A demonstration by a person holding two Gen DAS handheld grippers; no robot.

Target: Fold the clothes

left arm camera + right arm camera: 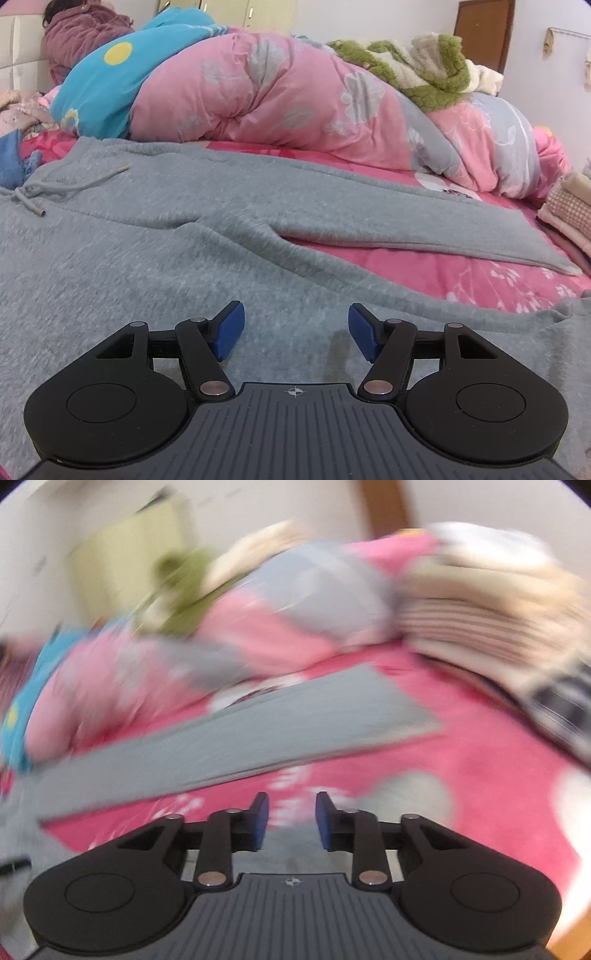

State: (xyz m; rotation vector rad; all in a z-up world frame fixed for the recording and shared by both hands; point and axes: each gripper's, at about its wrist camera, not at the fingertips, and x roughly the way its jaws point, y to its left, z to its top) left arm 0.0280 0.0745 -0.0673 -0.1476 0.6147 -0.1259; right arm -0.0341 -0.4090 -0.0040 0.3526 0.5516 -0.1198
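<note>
Grey sweatpants (pixel 184 229) lie spread flat on the pink bed sheet (pixel 461 273), waistband and drawstring (pixel 55 188) at the left, one leg running to the right. My left gripper (pixel 295 330) hovers low over the near leg, open, nothing between its blue pads (pixel 231 330). The right wrist view is heavily blurred. There my right gripper (pixel 291 821) is open above the sheet, with grey cloth just under it. The far leg of the sweatpants (pixel 258 738) stretches across ahead of it.
A bulky pink and grey floral quilt (pixel 280 88) and a blue pillow (pixel 107 85) lie along the far side of the bed, a green fuzzy blanket (pixel 424 66) on top. Folded clothes are stacked at the right (pixel 480 620). A person in a maroon jacket (pixel 77 33) is at the far left.
</note>
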